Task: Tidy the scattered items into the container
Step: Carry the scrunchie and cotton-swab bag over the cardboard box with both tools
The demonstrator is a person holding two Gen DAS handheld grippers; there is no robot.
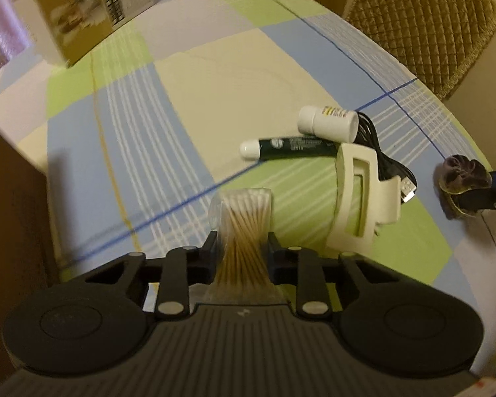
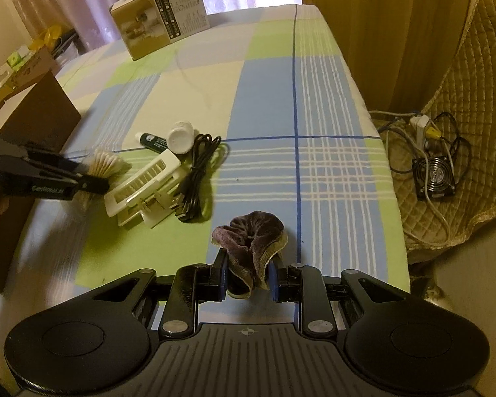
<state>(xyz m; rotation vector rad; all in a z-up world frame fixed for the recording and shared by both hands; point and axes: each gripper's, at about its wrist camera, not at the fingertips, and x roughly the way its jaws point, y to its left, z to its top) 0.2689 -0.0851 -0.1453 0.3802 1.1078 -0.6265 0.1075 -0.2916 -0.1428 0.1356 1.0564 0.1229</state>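
My left gripper [image 1: 240, 248] is shut on a clear pack of cotton swabs [image 1: 244, 221], held above the checked cloth; the same gripper [image 2: 82, 178] and the swabs [image 2: 104, 165] show at the left of the right wrist view. My right gripper [image 2: 249, 274] is shut on a purple velvet scrunchie [image 2: 251, 235]; that scrunchie [image 1: 461, 178] appears at the right edge of the left wrist view. On the cloth lie a cream hair claw clip [image 1: 360, 198], a dark green tube [image 1: 287, 147], a white bottle [image 1: 329, 122] and a black USB cable [image 1: 387, 158]. A brown cardboard container [image 2: 36, 115] stands at the left.
A white and gold product box [image 2: 158, 16] stands at the far end of the checked tablecloth [image 2: 314, 99]. A quilted chair cover [image 2: 473, 99] carries a power strip, cords and a small fan [image 2: 433, 177] to the right. Curtains hang behind.
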